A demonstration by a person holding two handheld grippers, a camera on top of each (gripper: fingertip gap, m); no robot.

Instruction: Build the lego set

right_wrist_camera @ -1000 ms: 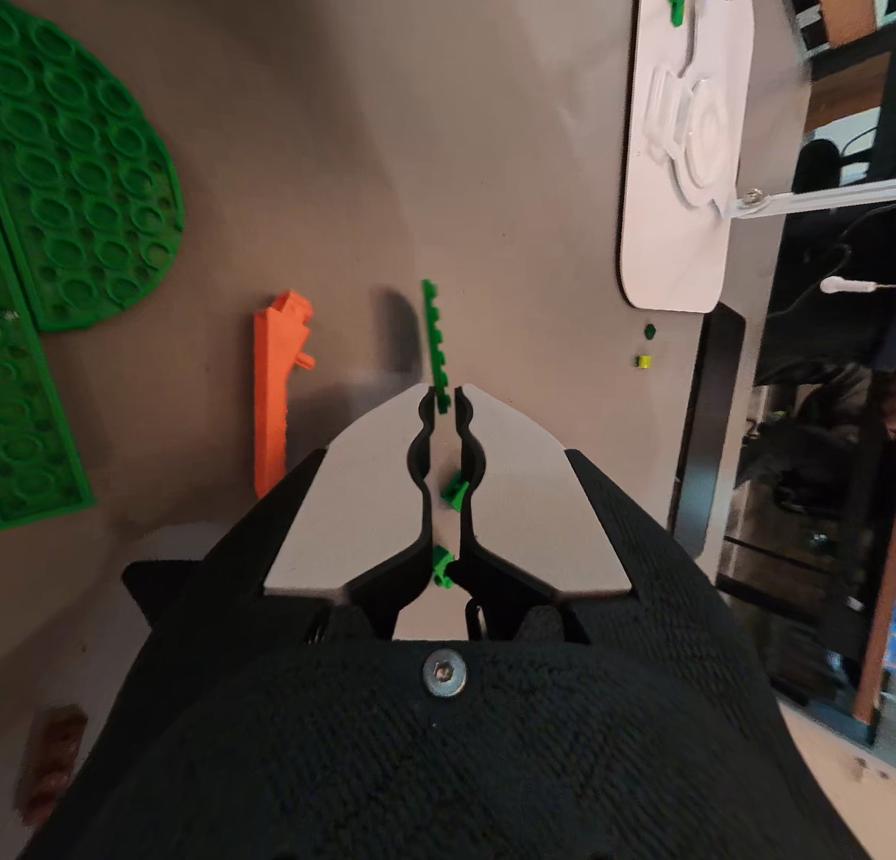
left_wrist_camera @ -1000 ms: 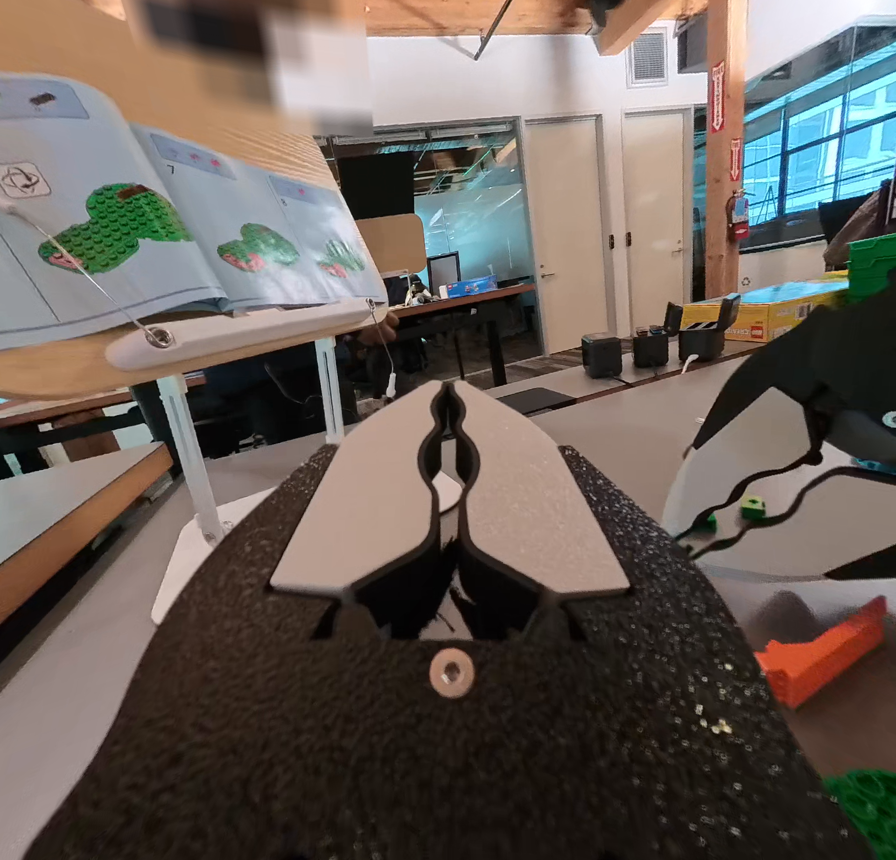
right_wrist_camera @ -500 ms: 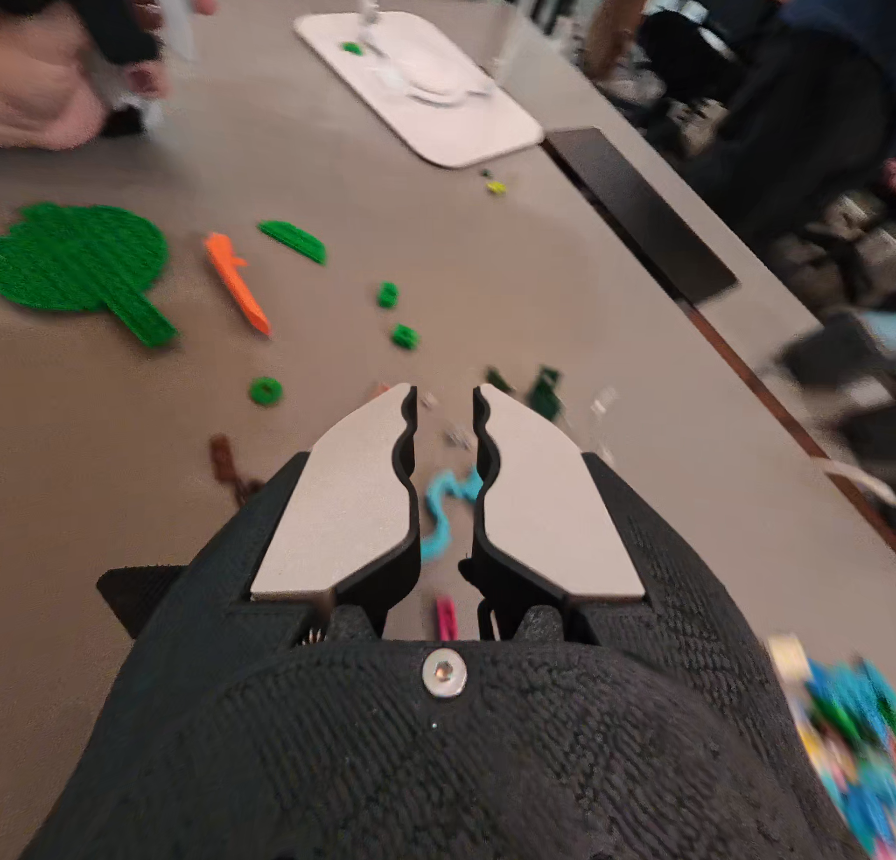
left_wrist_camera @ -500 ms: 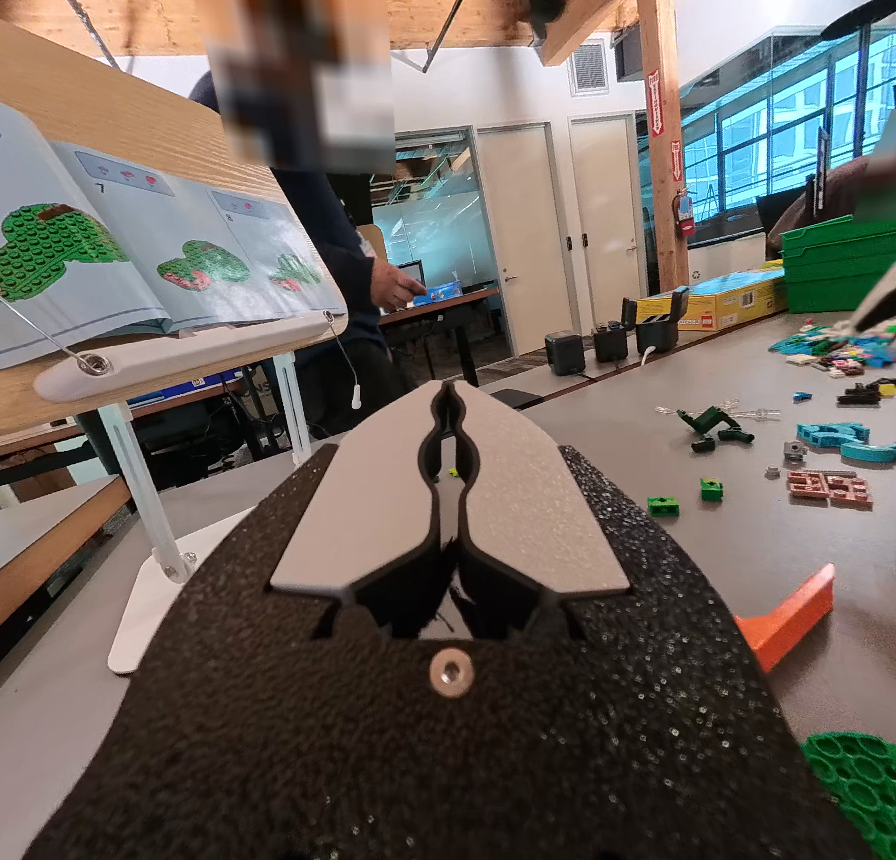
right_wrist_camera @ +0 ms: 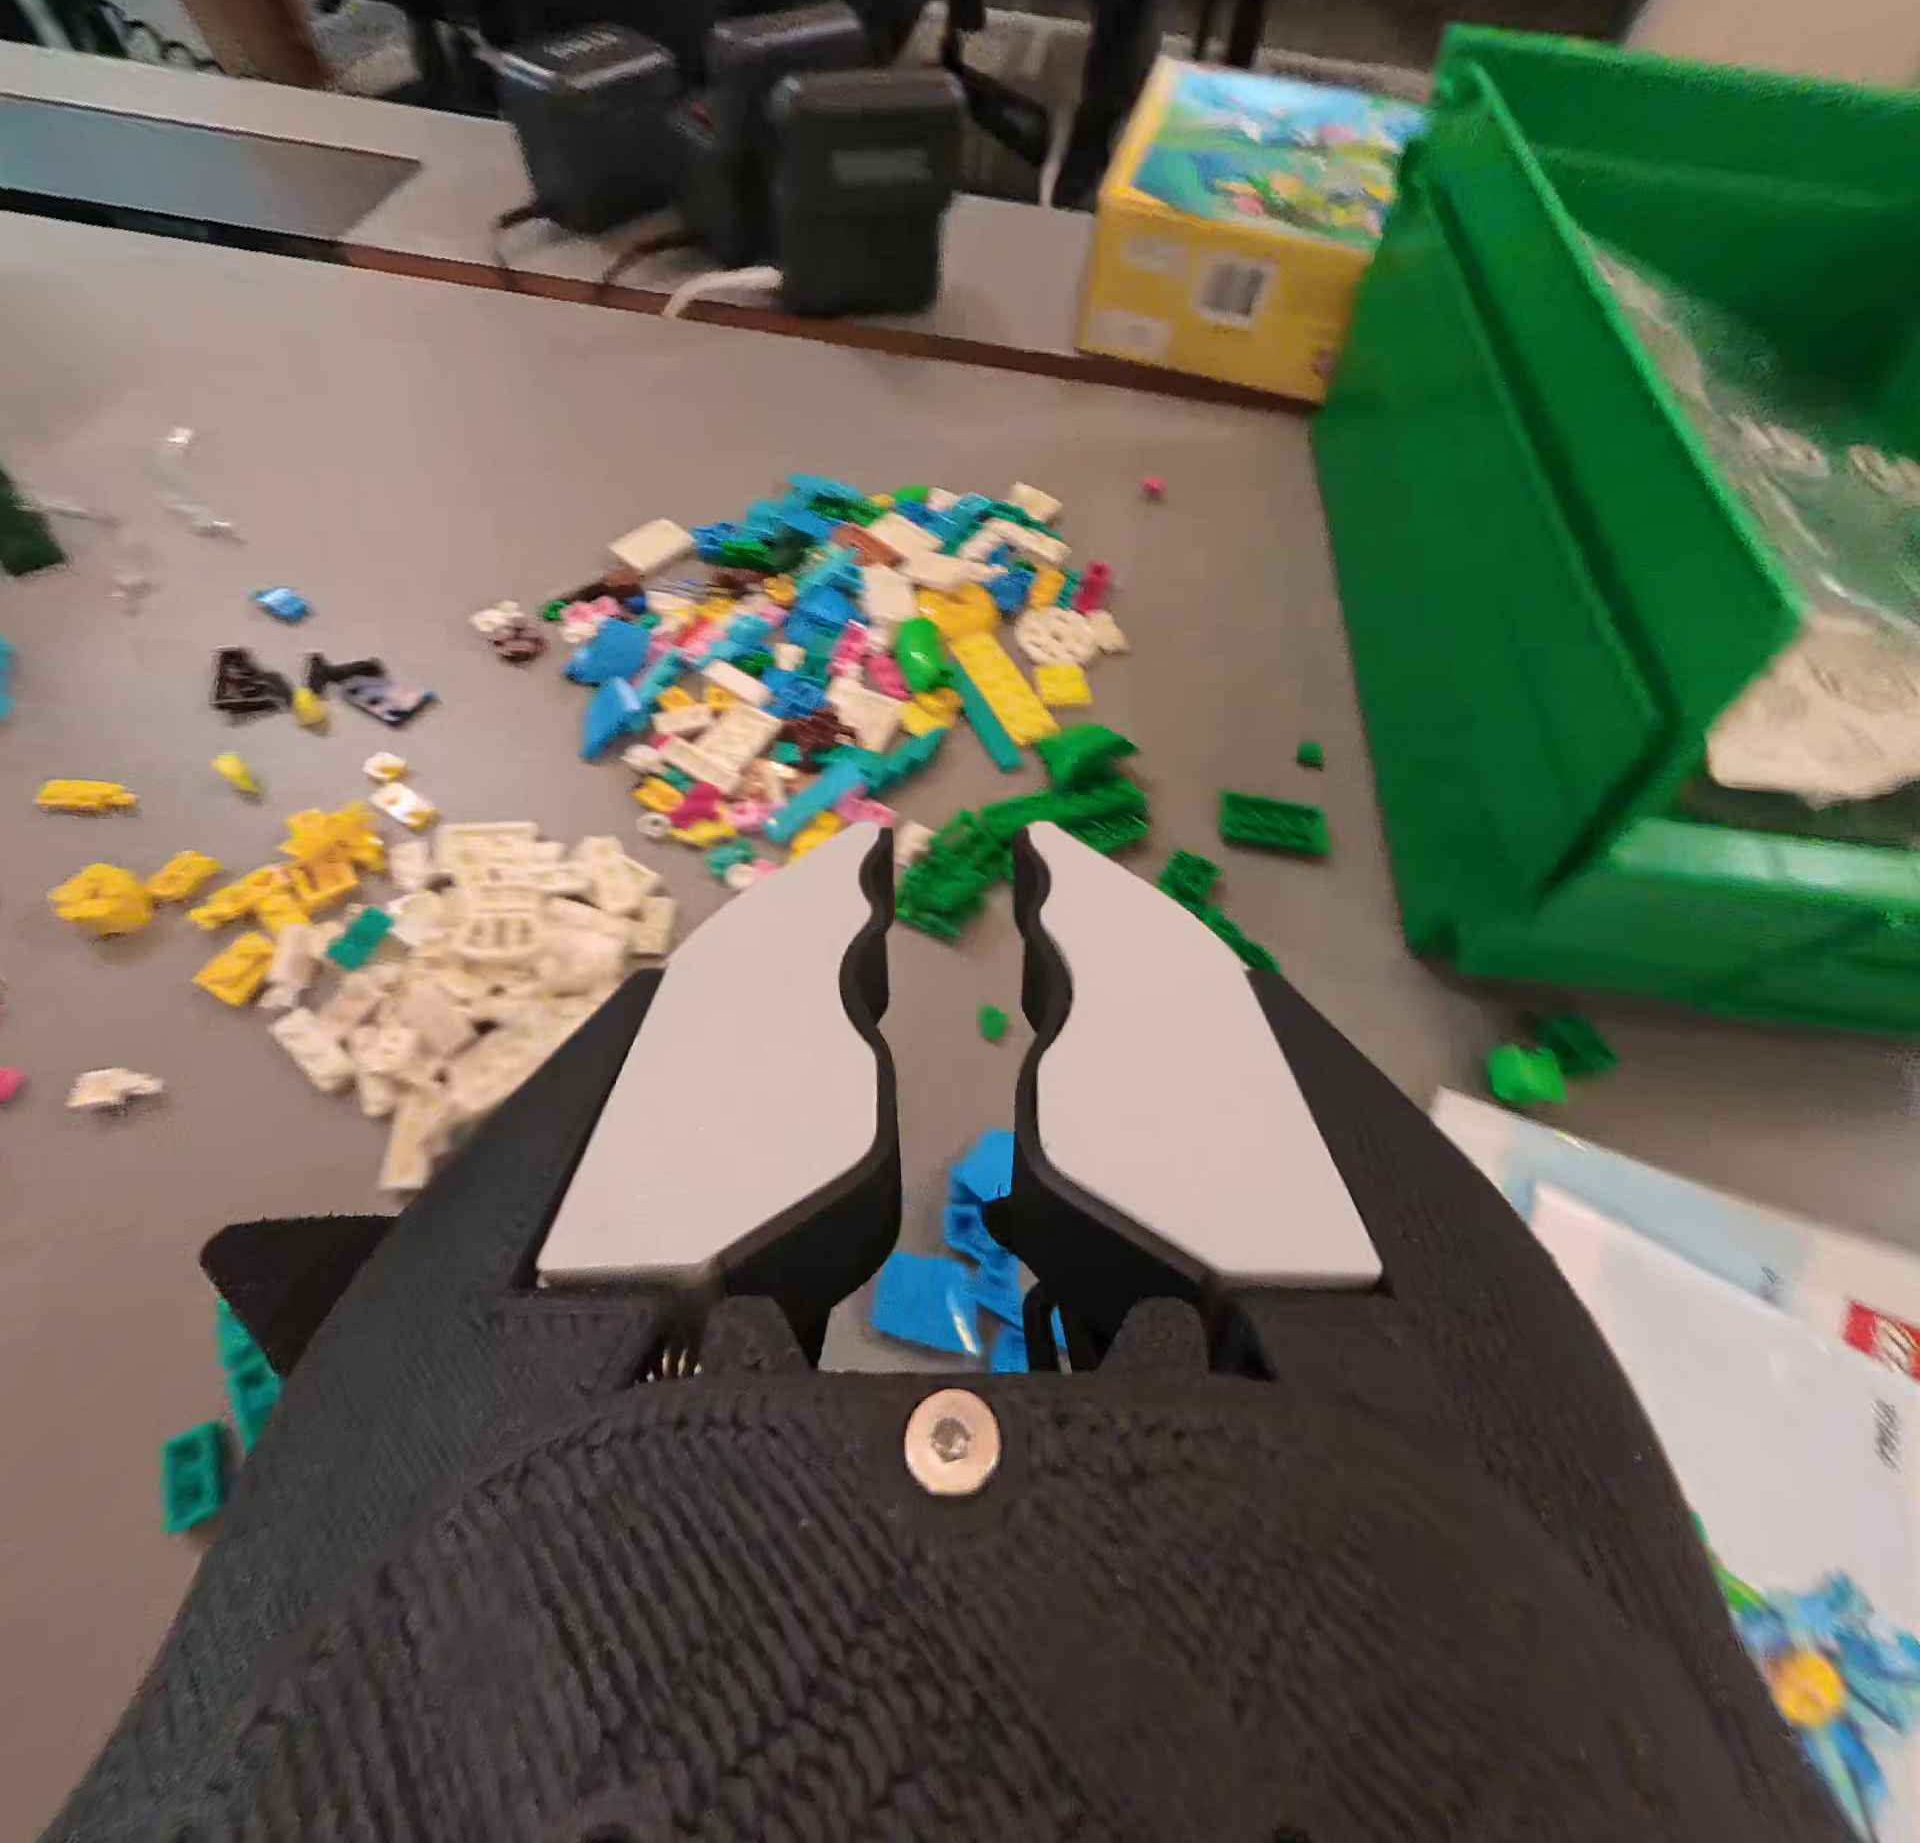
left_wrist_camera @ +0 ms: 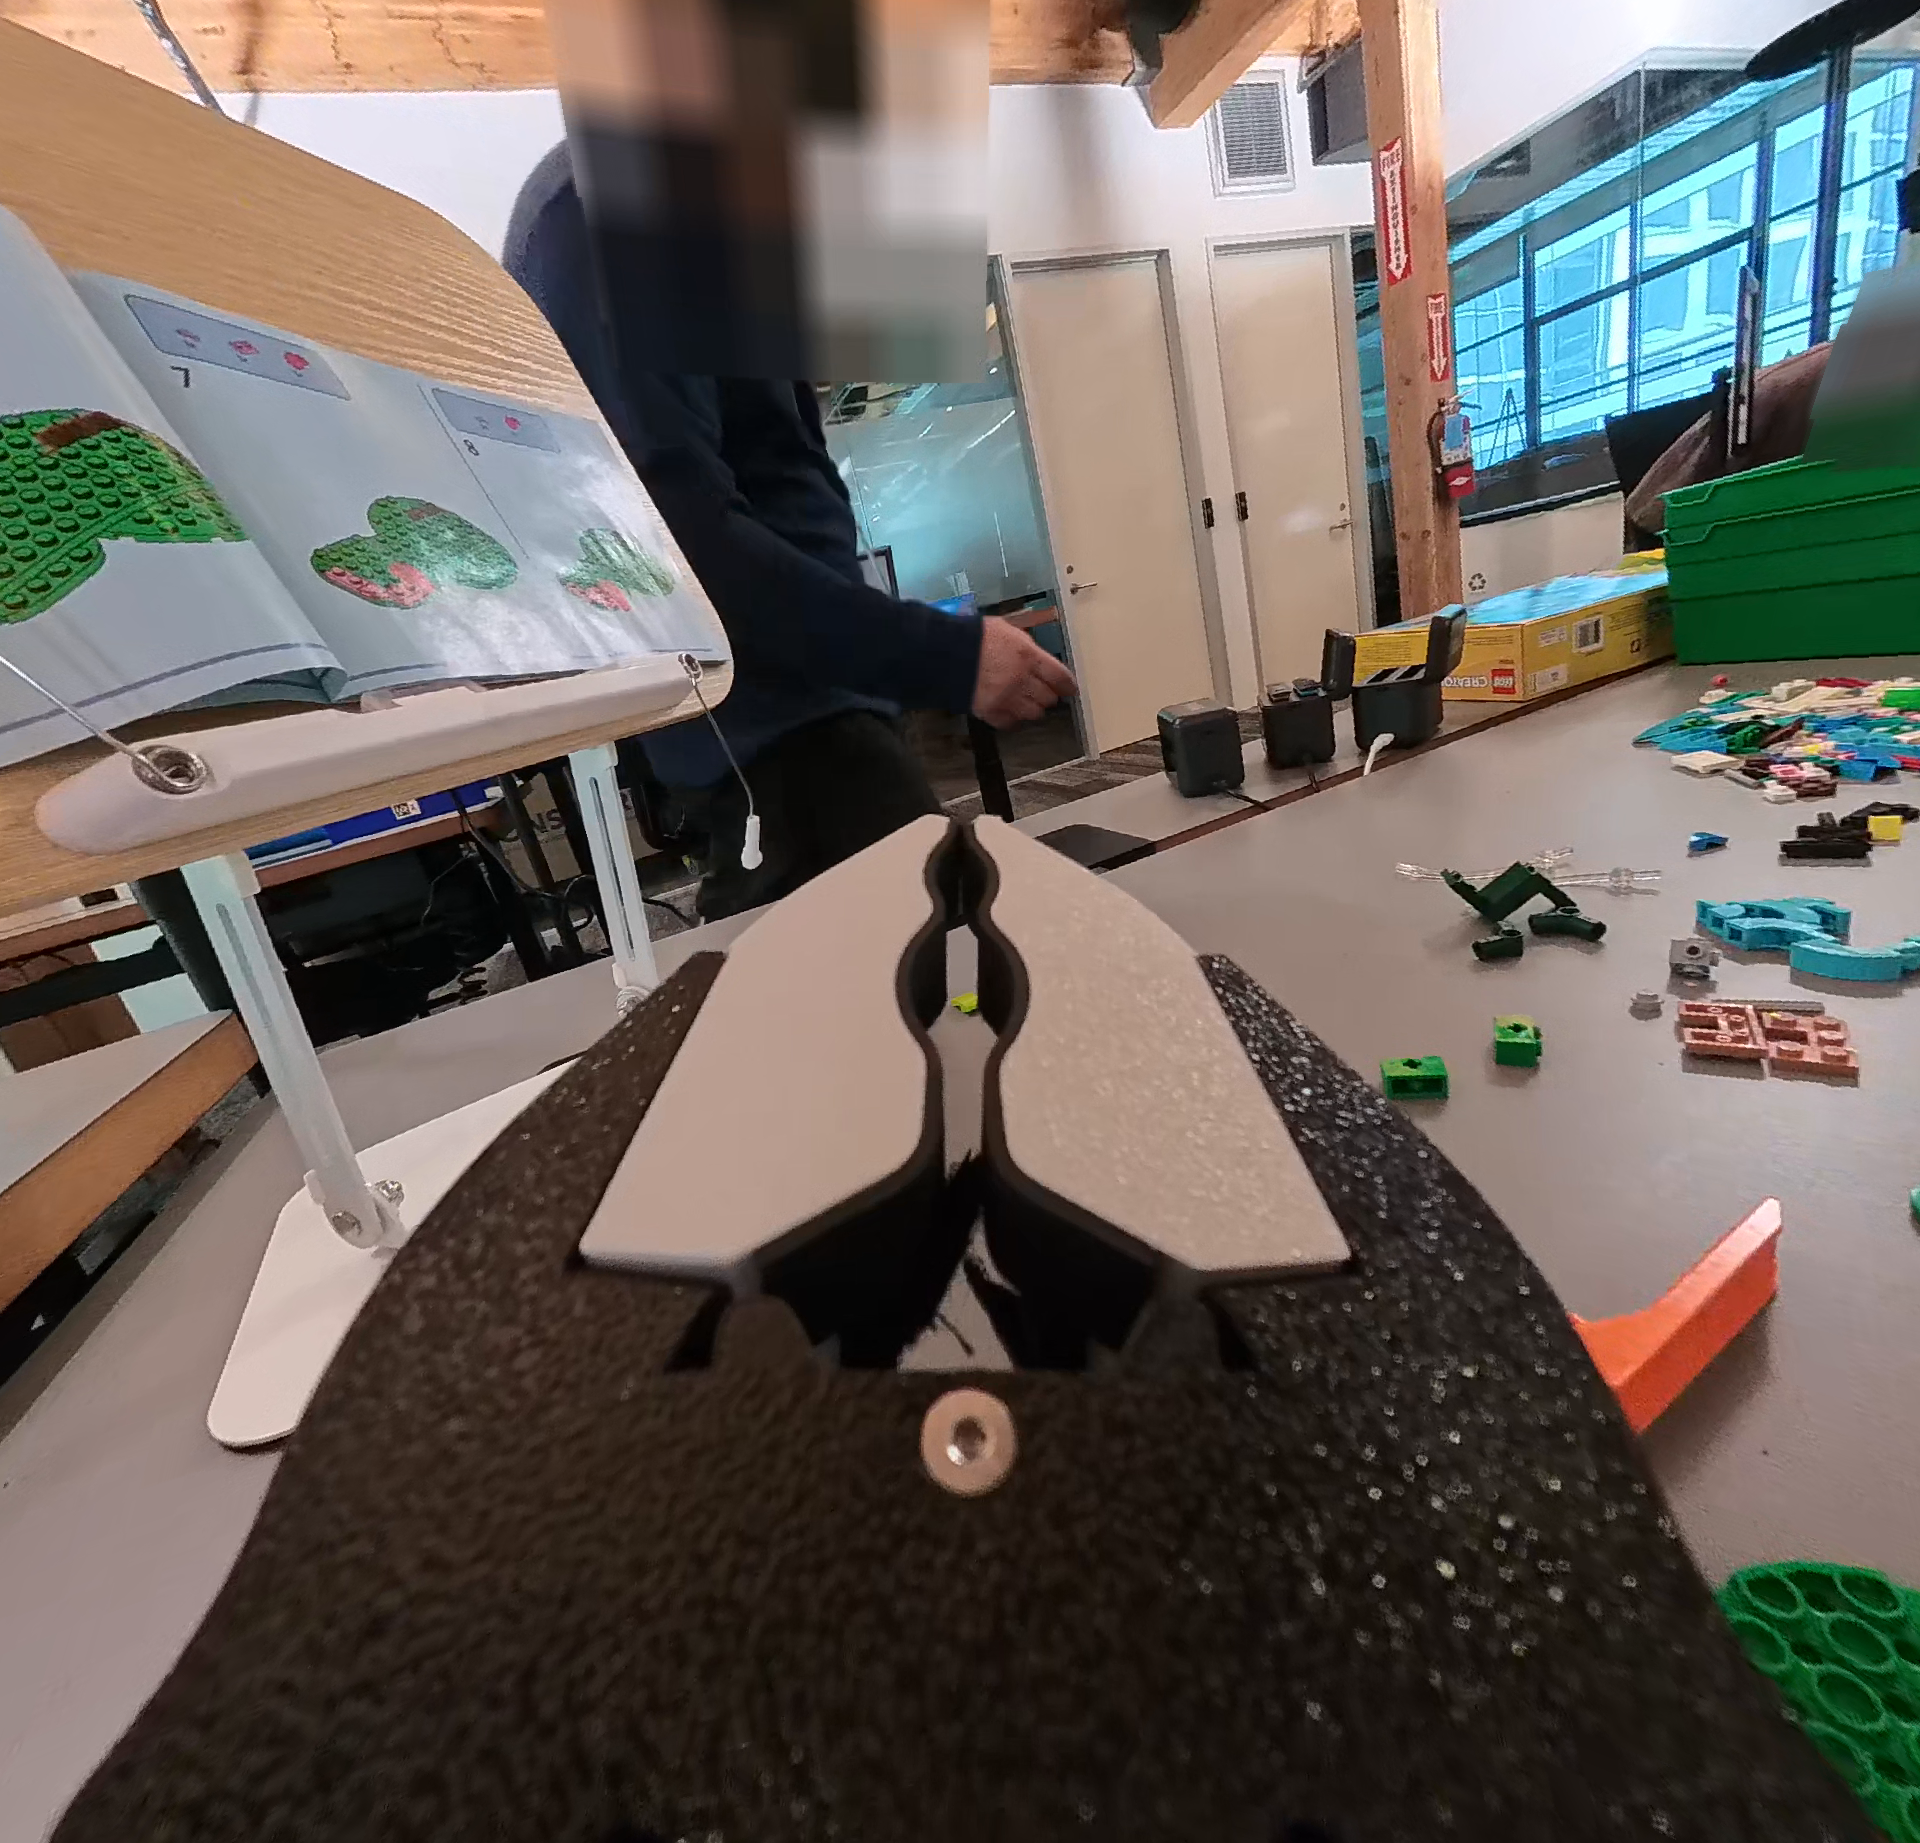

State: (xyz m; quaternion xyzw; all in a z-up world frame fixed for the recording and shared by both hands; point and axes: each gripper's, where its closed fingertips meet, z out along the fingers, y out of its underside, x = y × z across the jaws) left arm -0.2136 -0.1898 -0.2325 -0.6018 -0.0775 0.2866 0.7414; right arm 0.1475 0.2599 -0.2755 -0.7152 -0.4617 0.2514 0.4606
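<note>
My left gripper (left_wrist_camera: 961, 843) is shut and empty, held above the grey table and pointing at the instruction booklet (left_wrist_camera: 312, 536) on its wooden stand. A green round plate (left_wrist_camera: 1829, 1689) shows at the lower right and an orange brick separator (left_wrist_camera: 1683, 1315) lies beside it. My right gripper (right_wrist_camera: 951, 843) is open and empty above the table, its tips over a cluster of green pieces (right_wrist_camera: 1039, 827). A mixed pile of coloured pieces (right_wrist_camera: 831, 650) lies ahead, white pieces (right_wrist_camera: 468, 952) to the left, blue pieces (right_wrist_camera: 956, 1263) under the jaws.
A green bin (right_wrist_camera: 1621, 505) stands at the right, a yellow set box (right_wrist_camera: 1236, 235) and black cases (right_wrist_camera: 831, 183) at the back. A paper booklet (right_wrist_camera: 1766, 1430) lies at the lower right. A person (left_wrist_camera: 769, 505) stands behind the stand. Small green bricks (left_wrist_camera: 1455, 1061) and teal pieces (left_wrist_camera: 1808, 936) lie on the table. The tips of one gripper are about 60 centimeters away from the tips of the other. The left tips stand about 15 centimeters off the orange brick separator (left_wrist_camera: 1683, 1315). The green round plate (left_wrist_camera: 1829, 1689) is about 15 centimeters from my left fingertips.
My right gripper let go of the green plate it held, opened, and swung right to the piles of loose pieces. My left gripper turned slightly and stayed shut.
</note>
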